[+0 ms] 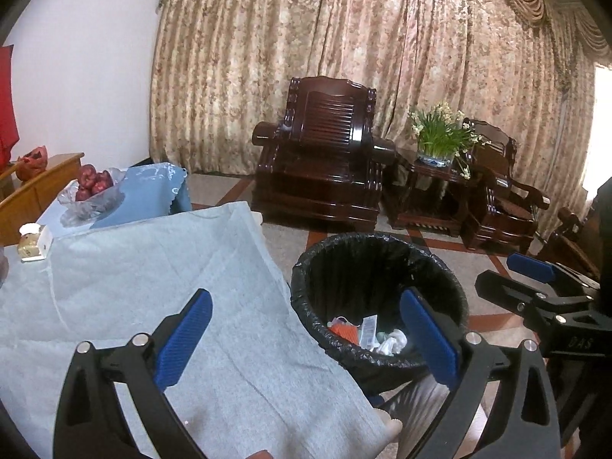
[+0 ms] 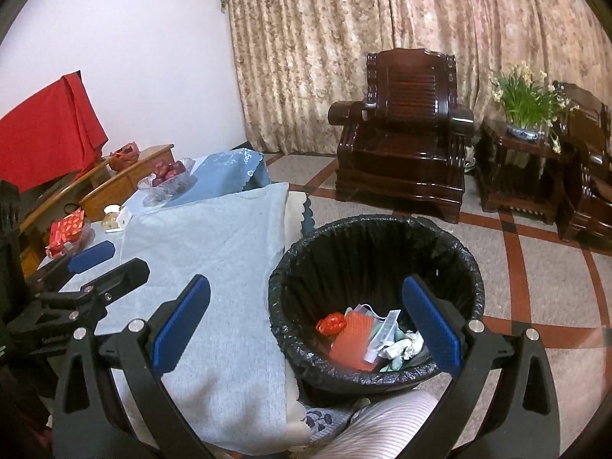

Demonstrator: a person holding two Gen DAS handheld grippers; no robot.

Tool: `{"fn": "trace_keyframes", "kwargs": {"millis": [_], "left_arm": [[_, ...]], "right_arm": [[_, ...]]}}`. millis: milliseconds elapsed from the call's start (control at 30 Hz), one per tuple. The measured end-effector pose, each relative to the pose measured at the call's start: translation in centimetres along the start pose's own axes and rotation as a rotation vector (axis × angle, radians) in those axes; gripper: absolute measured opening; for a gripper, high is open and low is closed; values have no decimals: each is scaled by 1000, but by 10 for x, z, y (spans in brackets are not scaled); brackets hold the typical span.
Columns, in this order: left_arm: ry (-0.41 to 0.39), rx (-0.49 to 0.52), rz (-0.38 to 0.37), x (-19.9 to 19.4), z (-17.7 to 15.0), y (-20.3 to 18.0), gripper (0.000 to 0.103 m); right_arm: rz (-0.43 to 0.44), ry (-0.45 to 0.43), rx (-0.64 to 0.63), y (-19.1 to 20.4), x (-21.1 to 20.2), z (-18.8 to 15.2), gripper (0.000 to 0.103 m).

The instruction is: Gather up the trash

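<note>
Our left gripper [image 1: 306, 334] has glossy black arms, ribbed blue pads [image 1: 183, 344] and silver round screws [image 1: 83, 346] at its joints. Our right gripper [image 2: 306, 331] looks the same: black frame, blue pads [image 2: 430, 323], silver screws [image 2: 475, 325]. Seen from the left camera, its body carries faint raised lettering.

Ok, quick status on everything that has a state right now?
Left hand-held gripper: open, holding nothing.
Right hand-held gripper: open, holding nothing.
Trash bin: upright, black liner in place, trash lying at the bottom.
Glass fruit bowl: upright, holding red fruit.
Grey cloth: spread flat on the table.
</note>
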State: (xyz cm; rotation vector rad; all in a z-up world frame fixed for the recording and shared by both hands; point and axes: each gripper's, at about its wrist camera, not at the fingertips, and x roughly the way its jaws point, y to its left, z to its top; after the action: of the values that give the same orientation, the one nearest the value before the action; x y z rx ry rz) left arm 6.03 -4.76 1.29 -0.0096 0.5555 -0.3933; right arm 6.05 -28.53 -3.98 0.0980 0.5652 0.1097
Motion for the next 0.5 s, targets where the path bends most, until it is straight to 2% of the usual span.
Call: {"fn": "trace_keyframes", "kwargs": {"millis": [500], "left_arm": [[-21,2,16,-9,0,3,97]], "right_arm": [[5,-10,-30,9,-5,1,98]]}}
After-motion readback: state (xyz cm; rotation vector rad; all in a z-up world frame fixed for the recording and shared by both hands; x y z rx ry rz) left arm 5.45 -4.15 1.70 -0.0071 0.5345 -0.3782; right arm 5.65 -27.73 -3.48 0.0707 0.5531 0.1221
